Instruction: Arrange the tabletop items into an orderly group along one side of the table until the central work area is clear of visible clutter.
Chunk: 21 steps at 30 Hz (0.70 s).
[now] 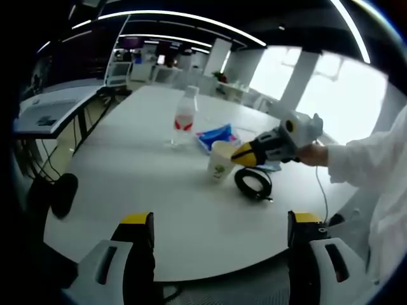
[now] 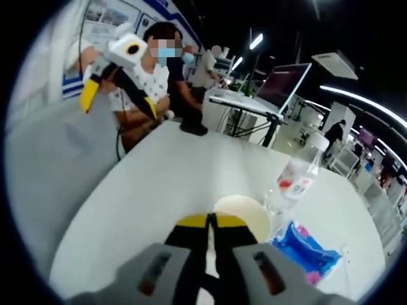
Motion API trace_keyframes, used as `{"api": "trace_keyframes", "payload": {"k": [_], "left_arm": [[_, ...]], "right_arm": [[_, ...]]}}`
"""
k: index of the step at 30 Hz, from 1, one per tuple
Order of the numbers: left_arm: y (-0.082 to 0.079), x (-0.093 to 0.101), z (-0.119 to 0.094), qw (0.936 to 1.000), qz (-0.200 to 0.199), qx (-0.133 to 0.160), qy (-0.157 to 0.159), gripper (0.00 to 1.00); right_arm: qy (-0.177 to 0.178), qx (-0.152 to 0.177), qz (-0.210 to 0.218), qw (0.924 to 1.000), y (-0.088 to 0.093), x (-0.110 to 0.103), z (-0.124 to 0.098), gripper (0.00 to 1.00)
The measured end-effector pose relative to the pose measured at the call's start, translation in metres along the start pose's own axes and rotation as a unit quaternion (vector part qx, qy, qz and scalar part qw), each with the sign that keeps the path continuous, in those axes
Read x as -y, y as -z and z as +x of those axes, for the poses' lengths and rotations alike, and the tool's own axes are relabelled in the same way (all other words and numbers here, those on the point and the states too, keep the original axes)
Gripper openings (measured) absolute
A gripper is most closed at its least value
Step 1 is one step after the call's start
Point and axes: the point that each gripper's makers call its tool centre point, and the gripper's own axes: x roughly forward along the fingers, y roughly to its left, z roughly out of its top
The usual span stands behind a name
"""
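Right gripper: jaws pinched on the near rim of the cup, mid-table beside bottle, blue packet and cable coil, apparently to shift it aside; left gripper wide, idle.

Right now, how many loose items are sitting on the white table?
4: a plastic bottle at the far middle, a blue packet beside it, a paper cup gripped at its rim by the right claw, and a coiled black cable nearest. Others may be hidden.
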Motion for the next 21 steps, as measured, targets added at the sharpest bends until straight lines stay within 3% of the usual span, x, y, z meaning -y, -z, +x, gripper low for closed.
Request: {"api": "trace_keyframes", "payload": {"k": [12, 17, 21], "left_arm": [[0.0, 0.0, 0.0, 1.0, -0.002, 0.0, 0.001, 0.83], [0.001, 0.0, 0.0, 1.0, -0.001, -0.002, 0.002, 0.83], [0.001, 0.0, 0.0, 1.0, -0.001, -0.002, 0.002, 0.83]], "right_arm": [[0.008, 0.011, 0.039, 0.9991, -0.004, 0.003, -0.002, 0.01], [0.013, 0.021, 0.045, 0.9987, -0.008, 0.006, -0.002, 0.1], [0.022, 0.038, 0.06, 0.9972, -0.015, 0.009, -0.003, 0.25]]}}
